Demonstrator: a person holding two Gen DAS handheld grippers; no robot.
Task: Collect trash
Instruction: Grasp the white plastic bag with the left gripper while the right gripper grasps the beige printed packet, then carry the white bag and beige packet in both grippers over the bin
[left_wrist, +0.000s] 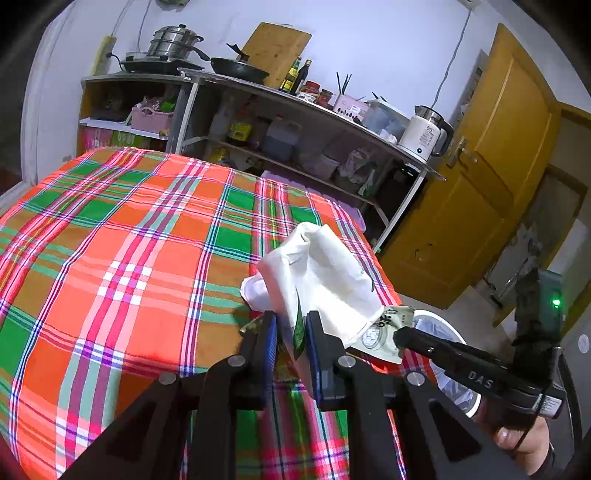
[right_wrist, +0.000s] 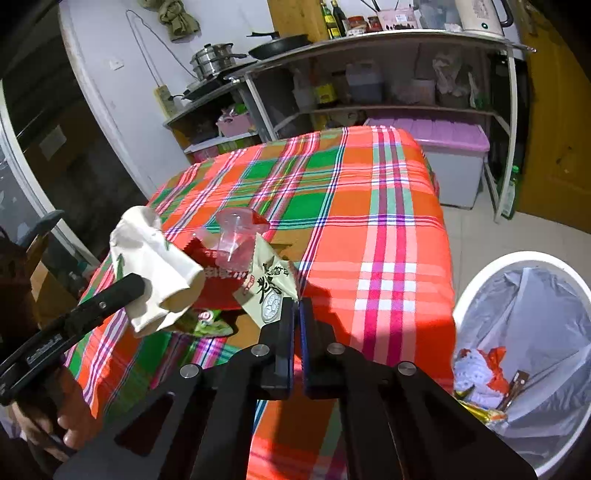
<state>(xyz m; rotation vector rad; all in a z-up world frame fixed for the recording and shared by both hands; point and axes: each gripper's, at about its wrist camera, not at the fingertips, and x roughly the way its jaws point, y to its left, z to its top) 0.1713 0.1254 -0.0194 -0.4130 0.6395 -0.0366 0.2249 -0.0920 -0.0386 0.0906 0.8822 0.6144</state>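
My left gripper (left_wrist: 290, 325) is shut on a white crumpled paper bag (left_wrist: 325, 273), lifted over the plaid table's near corner; the bag also shows in the right wrist view (right_wrist: 155, 258). My right gripper (right_wrist: 296, 308) is shut on the corner of a pale green snack wrapper (right_wrist: 269, 288), which also shows in the left wrist view (left_wrist: 388, 332). A clear plastic cup (right_wrist: 236, 243) lies on a red wrapper (right_wrist: 218, 284). A green wrapper (right_wrist: 207, 325) lies under the bag. The white trash bin (right_wrist: 480, 291) with a clear liner stands on the floor at right.
The table (left_wrist: 110, 240) has an orange, green and pink plaid cloth. Metal shelves (left_wrist: 295, 110) with pots, bottles and a kettle (left_wrist: 424, 134) stand behind it. A purple-lidded box (right_wrist: 454, 162) sits on the floor. A yellow door (left_wrist: 480, 166) is at right.
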